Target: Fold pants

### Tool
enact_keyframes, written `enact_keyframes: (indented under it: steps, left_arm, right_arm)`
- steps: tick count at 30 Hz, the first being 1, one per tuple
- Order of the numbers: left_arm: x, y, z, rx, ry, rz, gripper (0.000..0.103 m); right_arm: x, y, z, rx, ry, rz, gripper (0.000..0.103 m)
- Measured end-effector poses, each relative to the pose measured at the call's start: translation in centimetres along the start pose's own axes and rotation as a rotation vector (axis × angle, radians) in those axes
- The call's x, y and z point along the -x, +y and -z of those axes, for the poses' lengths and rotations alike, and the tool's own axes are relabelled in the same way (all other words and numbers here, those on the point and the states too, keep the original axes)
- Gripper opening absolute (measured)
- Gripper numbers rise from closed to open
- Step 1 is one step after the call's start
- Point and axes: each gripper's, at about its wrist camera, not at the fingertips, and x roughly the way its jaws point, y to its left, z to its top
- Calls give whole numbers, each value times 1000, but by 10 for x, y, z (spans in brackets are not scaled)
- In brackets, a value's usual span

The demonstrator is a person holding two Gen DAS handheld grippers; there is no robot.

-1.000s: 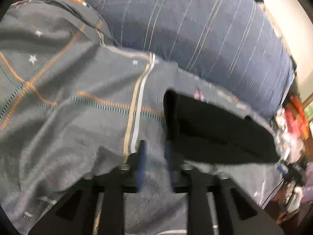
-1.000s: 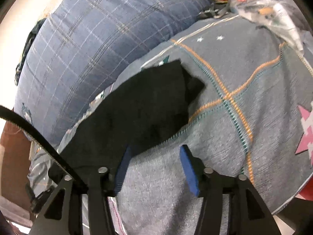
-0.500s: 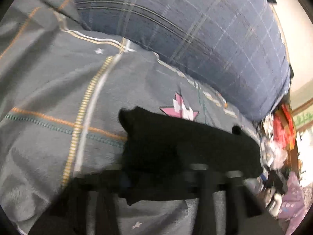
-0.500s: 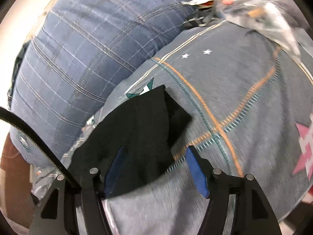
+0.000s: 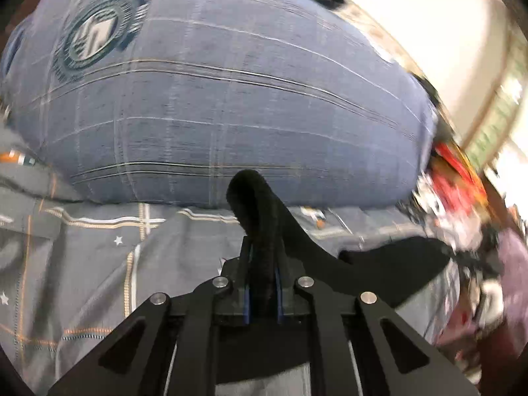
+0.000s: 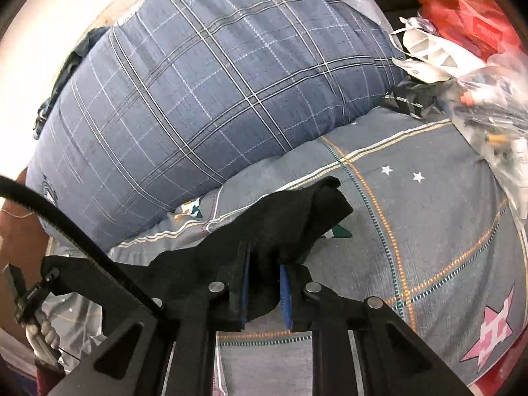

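Black pants (image 6: 290,227) are pinched at two edge points and held partly off the bed's grey star-print bedsheet (image 6: 429,204), likely for folding over. Left gripper (image 5: 263,283) is clenched on fabric; right gripper (image 6: 264,288) fingers are closing, cloth between them. Plaid pillow (image 6: 198,99) lies behind.

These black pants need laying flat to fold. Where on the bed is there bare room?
The grey patterned bedspread is bare between the blue plaid pillow and the near edge, around the white stars. The far right is crowded with plastic bags and clutter.
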Motion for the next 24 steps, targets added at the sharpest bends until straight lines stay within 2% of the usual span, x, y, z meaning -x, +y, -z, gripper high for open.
enact_keyframes:
  steps: [2,3,5,6,7,8,9,11,13,15,16,19,20,22,24]
  left_arm:
    - [-9,0,29,-38,71,-19,11]
    - [-22,7,52,-36,150,-66,11]
    - [-43,30,85,20,256,-148,12]
    - [-51,47,104,86,298,-159,12]
    - [-51,64,119,175,304,-113,13]
    - [-40,75,126,251,246,-54,16]
    - [-32,81,129,294,235,-40,18]
    - [-14,87,130,316,193,-69,21]
    - [1,92,131,318,167,-104,21]
    - [9,100,130,350,154,-102,22]
    - [13,102,128,364,147,-91,27]
    - [11,103,118,392,131,-77,48]
    - [4,102,114,404,134,-58,52]
    - [-16,100,108,436,156,-19,52]
    - [-38,96,99,452,206,29,25]
  right_arm:
    - [-8,-16,14,-14,38,16,17]
    - [-15,-25,22,-27,64,32,17]
    - [-33,-49,41,-74,127,73,17]
    - [-39,-58,48,-96,142,79,17]
    - [-43,-67,53,-122,149,73,17]
    - [-43,-73,56,-143,143,54,17]
    - [-41,-75,57,-157,130,38,17]
    - [-38,-75,57,-151,127,52,25]
    - [-35,-71,55,-118,127,108,33]
    - [-32,-72,55,-120,120,125,35]
    - [-29,-74,55,-131,114,122,35]
    - [-13,-74,60,-153,62,115,36]
    - [-6,-72,62,-149,44,117,37]
    - [7,-66,69,-137,16,115,37]
    - [15,-59,75,-124,8,105,37]
